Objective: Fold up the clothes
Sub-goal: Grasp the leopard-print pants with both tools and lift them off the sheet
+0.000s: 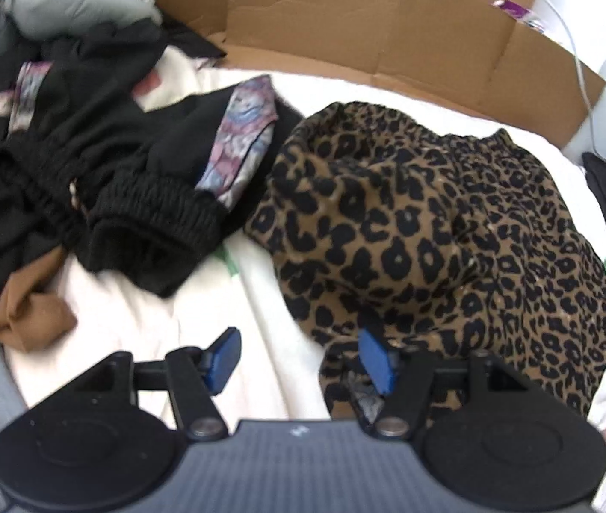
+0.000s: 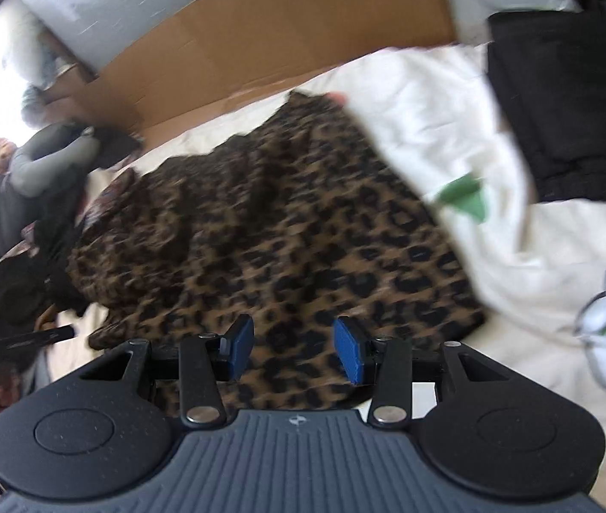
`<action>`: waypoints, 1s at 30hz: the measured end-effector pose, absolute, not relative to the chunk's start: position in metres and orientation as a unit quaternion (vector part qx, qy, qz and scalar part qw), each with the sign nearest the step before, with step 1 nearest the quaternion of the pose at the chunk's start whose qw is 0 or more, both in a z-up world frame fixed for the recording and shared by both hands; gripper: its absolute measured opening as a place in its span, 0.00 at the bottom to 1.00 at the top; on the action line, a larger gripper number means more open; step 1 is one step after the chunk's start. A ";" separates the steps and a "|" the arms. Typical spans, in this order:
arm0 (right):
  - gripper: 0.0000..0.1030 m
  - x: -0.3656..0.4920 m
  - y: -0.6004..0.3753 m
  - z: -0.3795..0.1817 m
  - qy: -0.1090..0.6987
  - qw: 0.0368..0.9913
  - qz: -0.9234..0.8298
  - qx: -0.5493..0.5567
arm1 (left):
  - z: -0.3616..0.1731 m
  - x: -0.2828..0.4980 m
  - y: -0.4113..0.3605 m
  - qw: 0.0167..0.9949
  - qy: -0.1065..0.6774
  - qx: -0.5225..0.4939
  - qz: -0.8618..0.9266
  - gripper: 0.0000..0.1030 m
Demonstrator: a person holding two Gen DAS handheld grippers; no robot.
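A leopard-print garment point(image 1: 439, 231) lies rumpled on the white bed sheet point(image 1: 140, 316); it also shows in the right wrist view point(image 2: 268, 231). My left gripper point(image 1: 300, 361) is open and empty at the garment's near left edge, with its right blue pad point(image 1: 373, 361) over the cloth and its left pad over bare sheet. My right gripper point(image 2: 294, 350) is open and empty, low over the garment's near edge. The right wrist view is blurred.
A pile of black clothes with patterned trim point(image 1: 101, 158) and a tan piece point(image 1: 25, 312) lies left of the garment. Flat cardboard point(image 1: 367, 30) lines the far side of the bed. A folded black garment point(image 2: 568, 107) sits at the far right. The other gripper point(image 2: 16, 299) shows at the left.
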State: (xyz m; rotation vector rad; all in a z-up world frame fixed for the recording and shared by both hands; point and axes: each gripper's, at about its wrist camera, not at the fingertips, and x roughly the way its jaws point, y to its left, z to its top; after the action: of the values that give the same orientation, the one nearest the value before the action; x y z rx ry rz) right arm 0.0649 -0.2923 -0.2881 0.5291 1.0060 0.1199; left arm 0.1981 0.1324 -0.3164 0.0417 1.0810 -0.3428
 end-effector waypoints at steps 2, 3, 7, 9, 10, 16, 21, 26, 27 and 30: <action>0.48 0.068 -0.278 -0.289 0.479 0.834 0.077 0.262 | -0.320 0.200 0.135 0.842 0.514 0.011 -0.162 0.59; 0.48 0.071 -0.270 -0.289 0.481 0.832 0.089 0.261 | -0.321 0.201 0.136 0.841 0.515 0.007 -0.162 0.59; 0.48 0.082 -0.236 -0.292 0.489 0.821 0.134 0.262 | -0.328 0.206 0.140 0.839 0.520 -0.010 -0.163 0.54; 0.48 0.086 -0.220 -0.293 0.493 0.813 0.155 0.268 | -0.331 0.208 0.142 0.836 0.522 -0.019 -0.165 0.49; 0.48 0.088 -0.211 -0.294 0.497 0.810 0.164 0.266 | -0.333 0.210 0.143 0.835 0.523 -0.024 -0.167 0.48; 0.48 0.097 -0.150 -0.302 0.519 0.782 0.227 0.259 | -0.356 0.217 0.145 0.809 0.556 -0.066 -0.180 0.41; 0.48 0.104 -0.088 -0.309 0.527 0.779 0.275 0.200 | -0.374 0.220 0.145 0.797 0.573 -0.077 -0.177 0.43; 0.55 0.105 -0.049 -0.320 0.533 0.784 0.288 0.135 | -0.382 0.224 0.144 0.796 0.569 -0.101 -0.182 0.53; 0.59 0.105 -0.046 -0.324 0.536 0.784 0.283 0.129 | -0.383 0.224 0.143 0.797 0.567 -0.102 -0.184 0.53; 0.59 0.105 -0.038 -0.332 0.542 0.788 0.271 0.110 | -0.385 0.223 0.138 0.799 0.562 -0.097 -0.192 0.53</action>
State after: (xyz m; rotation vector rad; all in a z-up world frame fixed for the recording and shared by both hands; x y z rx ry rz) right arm 0.1053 -0.0381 -0.3319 0.2365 1.1680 0.5834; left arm 0.2228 0.1384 -0.3848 -0.2084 1.2057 -0.4126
